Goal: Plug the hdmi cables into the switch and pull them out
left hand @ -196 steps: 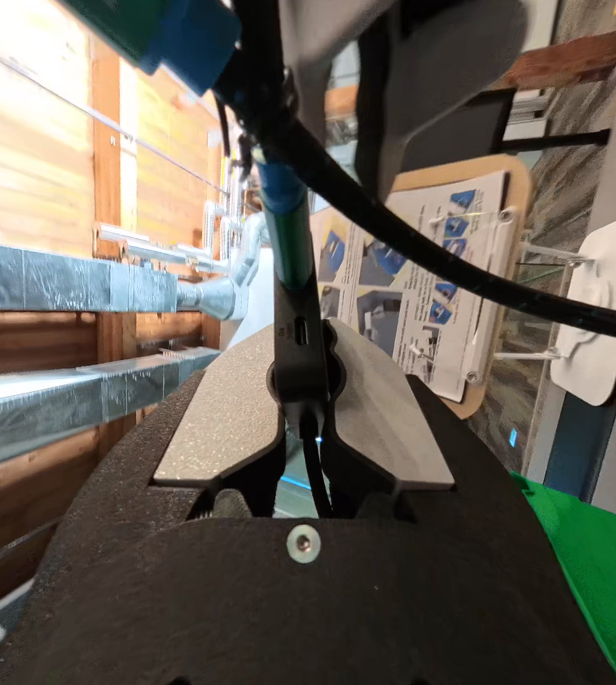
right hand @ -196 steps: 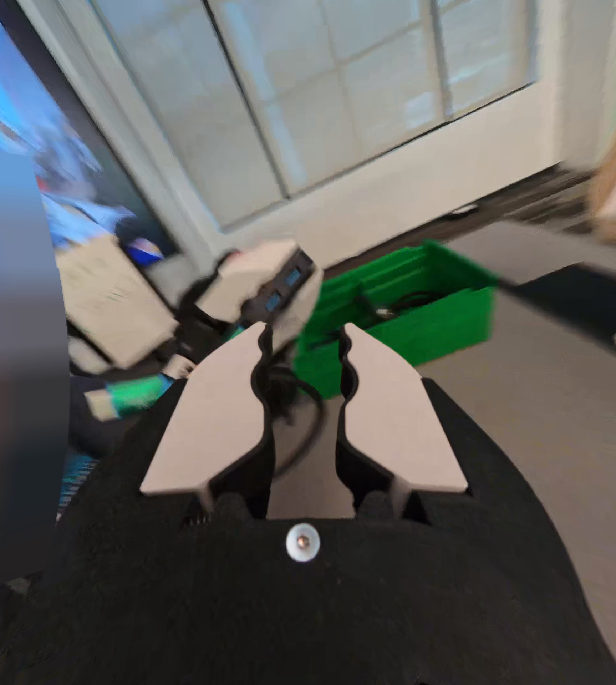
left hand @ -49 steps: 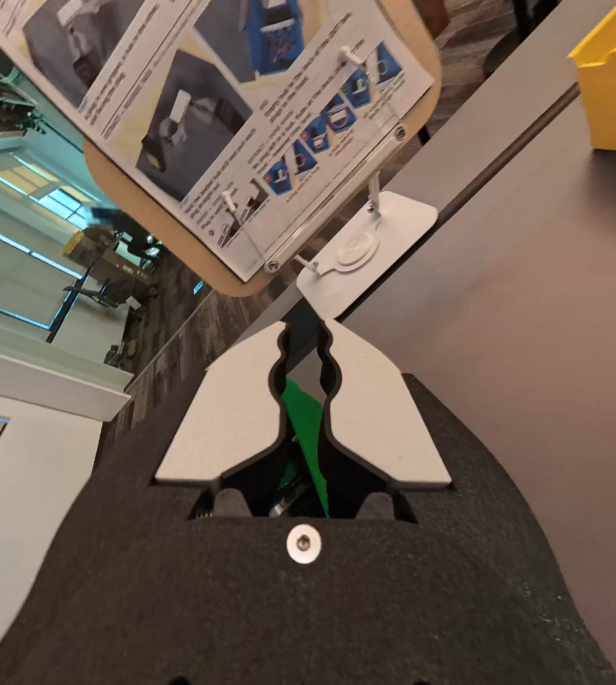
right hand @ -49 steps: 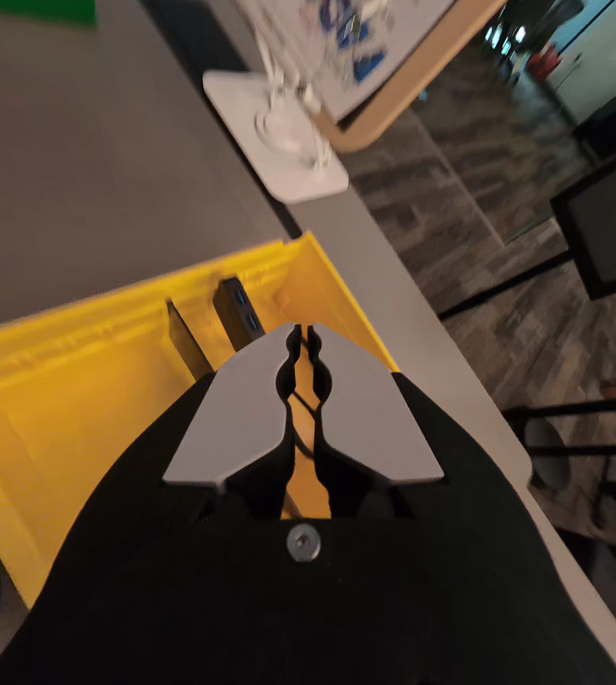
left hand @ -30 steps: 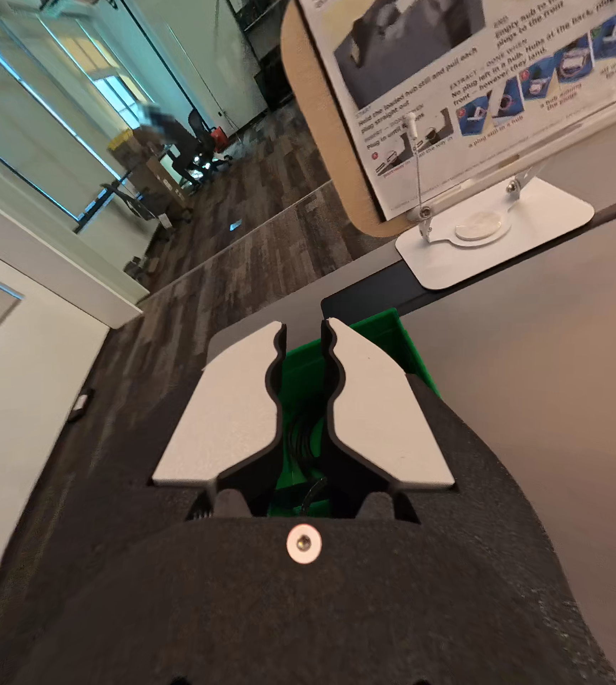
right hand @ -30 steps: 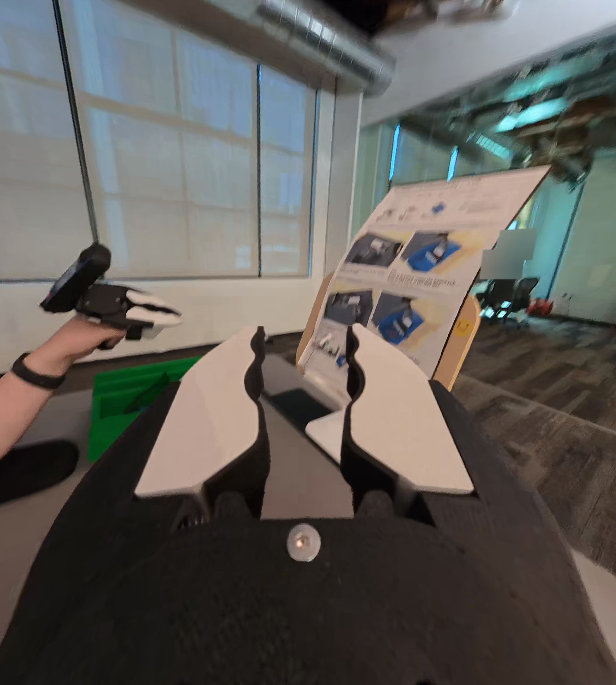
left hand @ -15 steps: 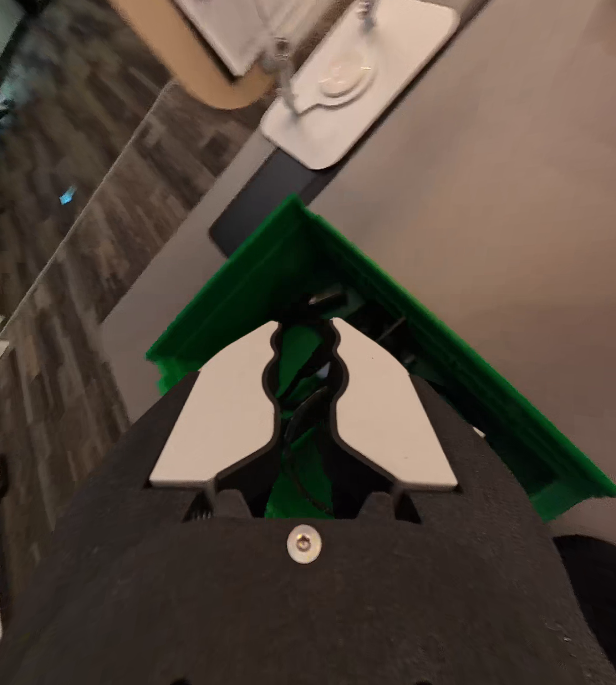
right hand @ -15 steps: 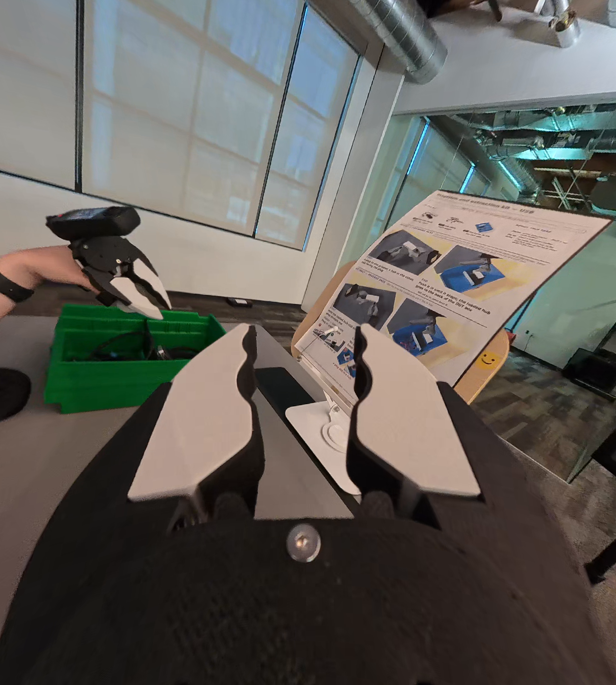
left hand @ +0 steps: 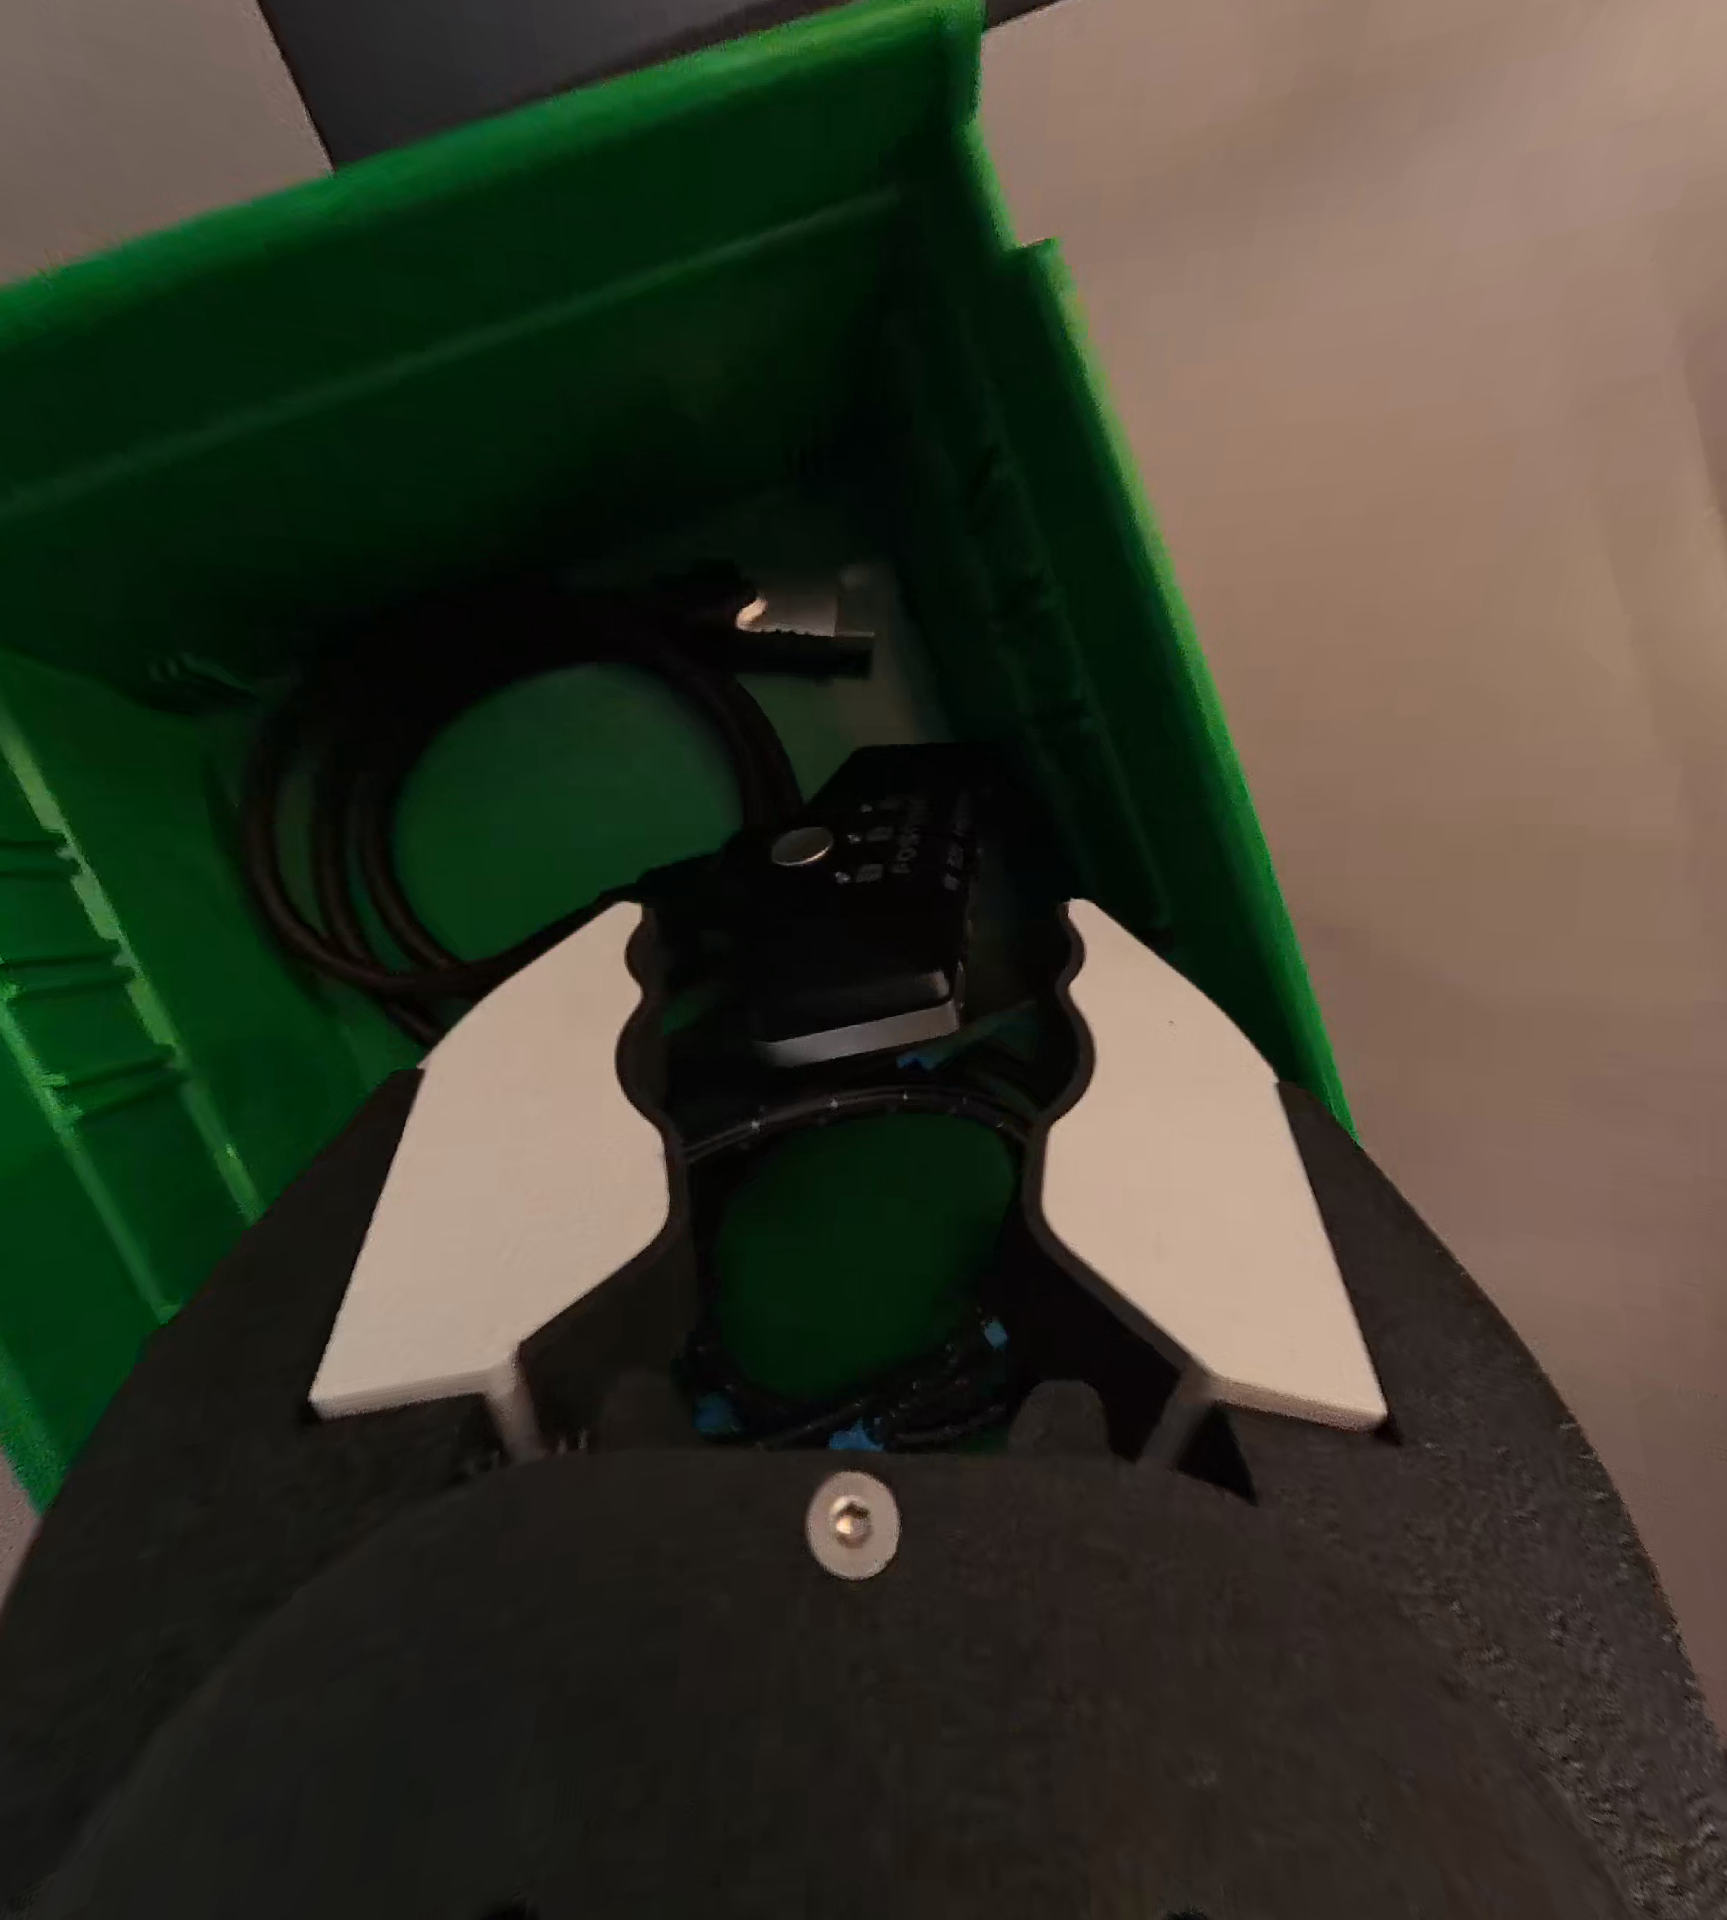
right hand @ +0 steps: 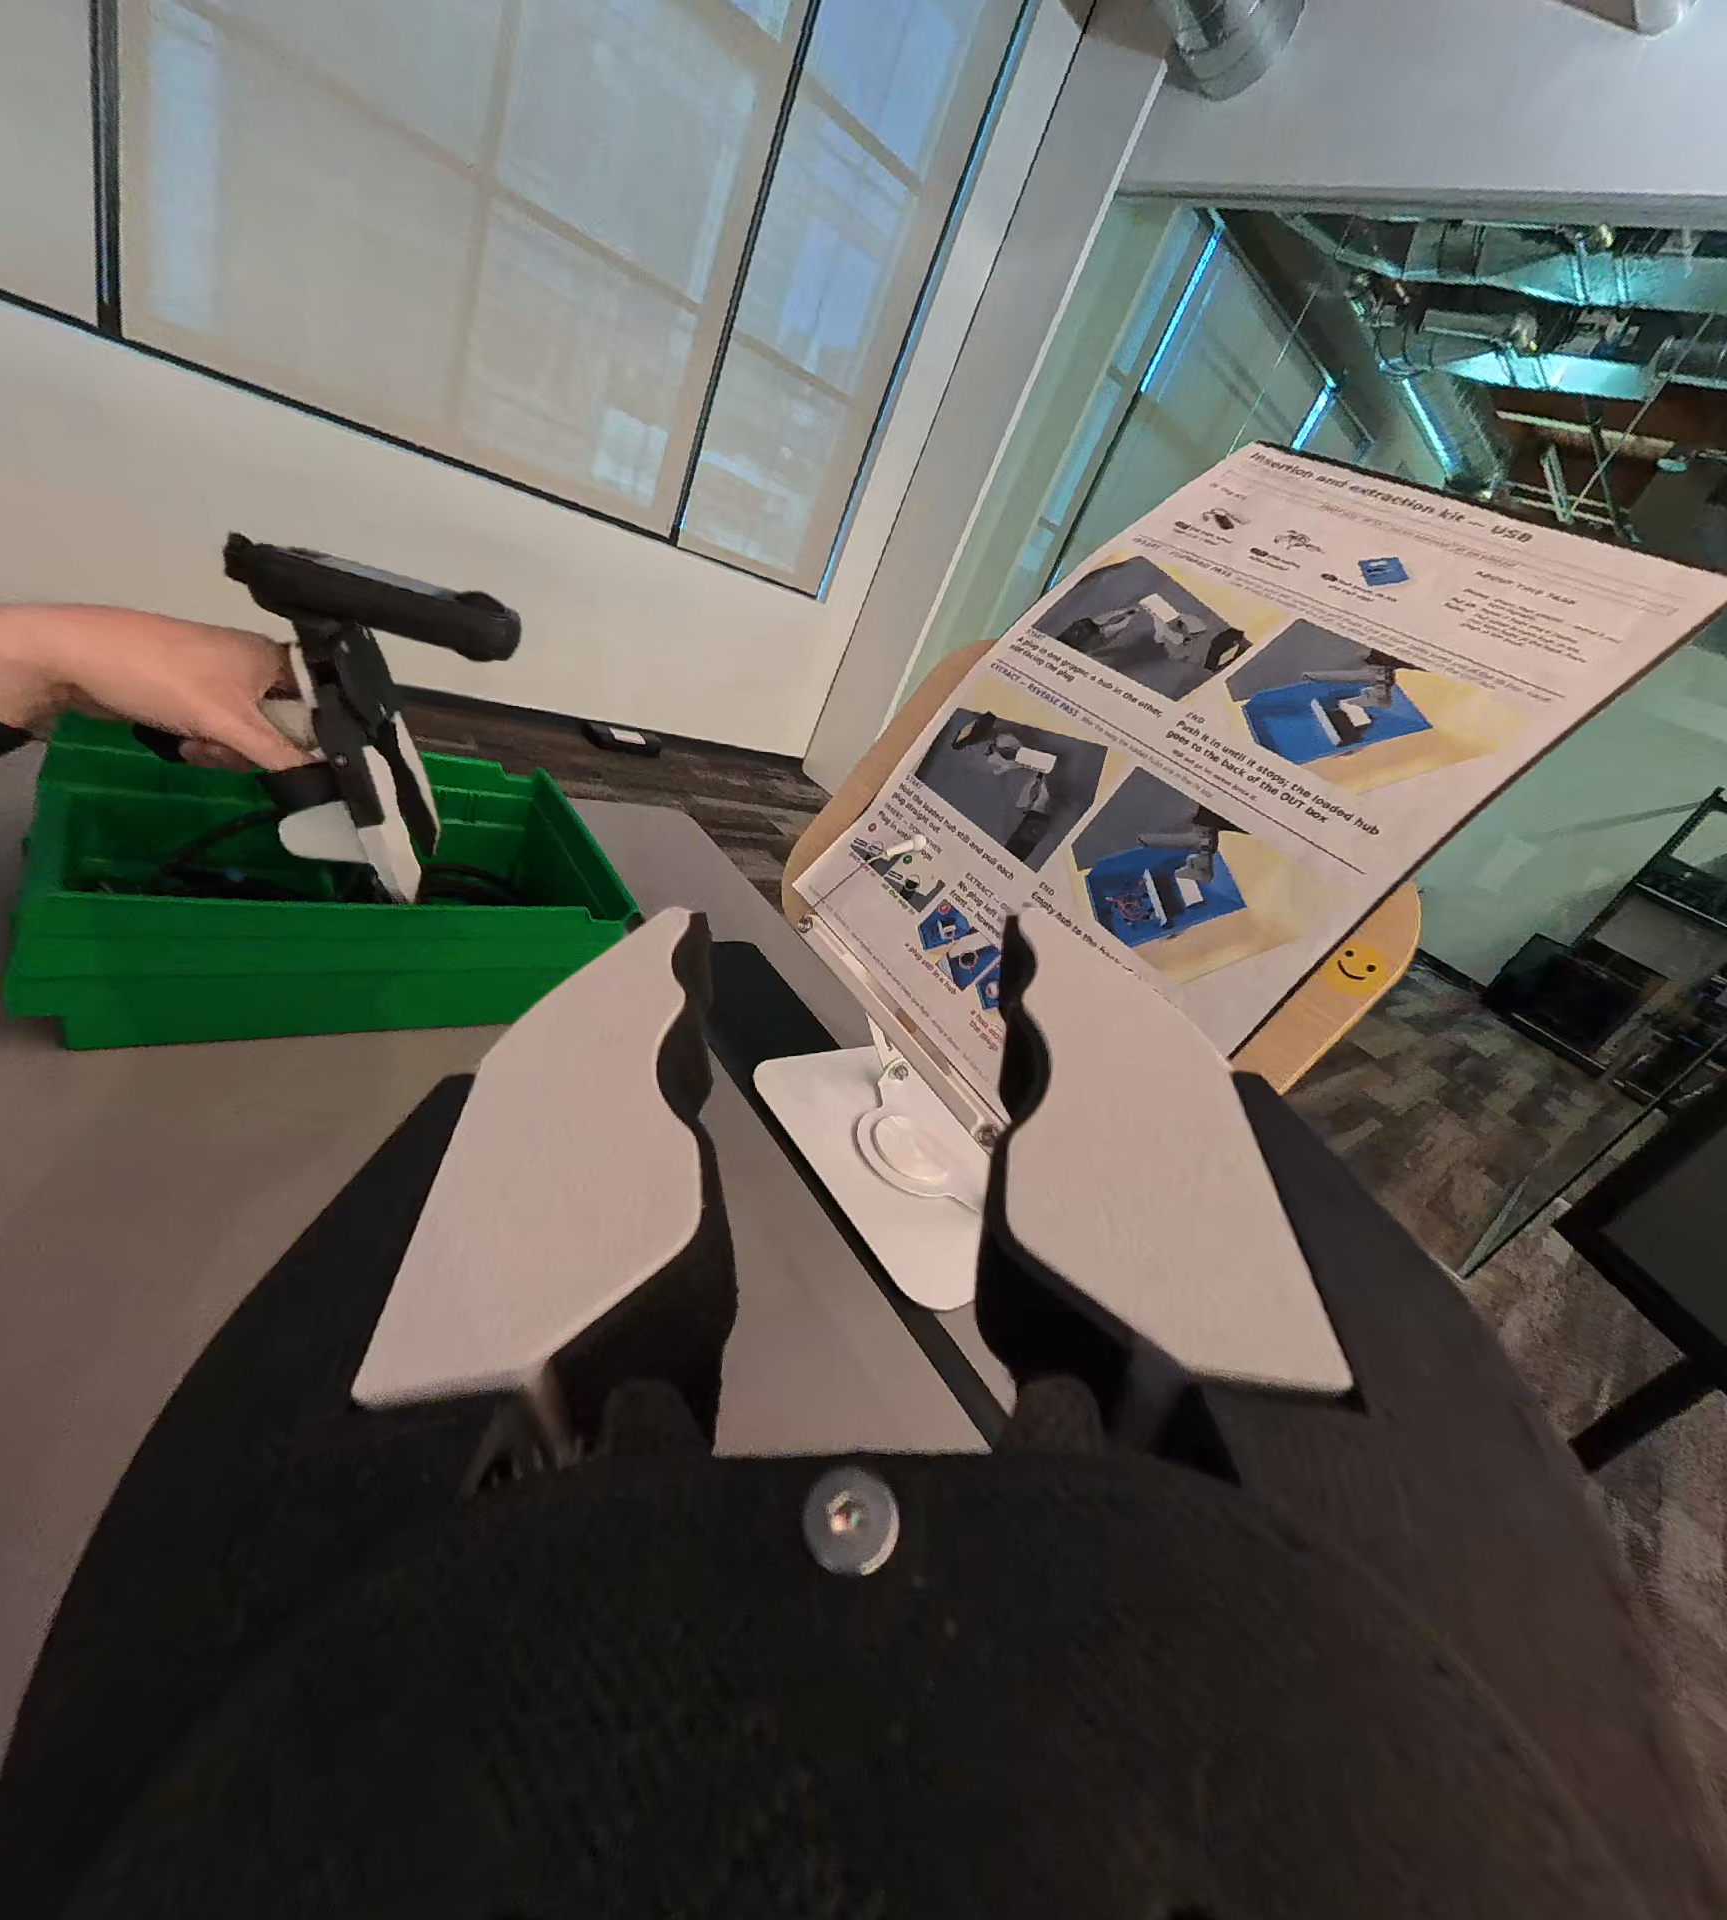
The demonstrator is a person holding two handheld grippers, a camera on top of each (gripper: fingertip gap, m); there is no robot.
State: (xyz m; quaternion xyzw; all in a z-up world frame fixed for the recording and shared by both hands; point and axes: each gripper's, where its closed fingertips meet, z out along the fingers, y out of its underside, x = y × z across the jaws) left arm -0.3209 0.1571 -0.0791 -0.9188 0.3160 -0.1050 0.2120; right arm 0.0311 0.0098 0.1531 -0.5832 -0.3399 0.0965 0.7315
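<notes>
Left wrist view looks down into a green bin (left hand: 485, 343) that stands on a grey table (left hand: 1461, 520). The left gripper (left hand: 854, 920) hangs inside the bin with its jaws spread wide and nothing held between them. Just ahead of the jaw tips, partly between them, lies the switch (left hand: 843, 914) — a small black box with a round silver button on top and a pale lower edge. It does not touch either jaw as far as I can see. Beyond the jaws, to the left of the switch, a black cable (left hand: 339, 831) lies coiled on the bin floor, and its plug (left hand: 786, 629) rests near the far wall of the bin. Under the jaws, close to the gripper body, a second loop of cable (left hand: 838, 1122) with small blue clips is visible.

The right wrist view shows the right gripper (right hand: 848, 940) above the table, its jaws also apart and empty. Ahead of these jaws stands an instruction board (right hand: 1254, 790) on a white base (right hand: 838, 1122). Far to the left of the jaws a hand (right hand: 163, 675) holds the left gripper, tips down in the green bin — well apart from the right one.
</notes>
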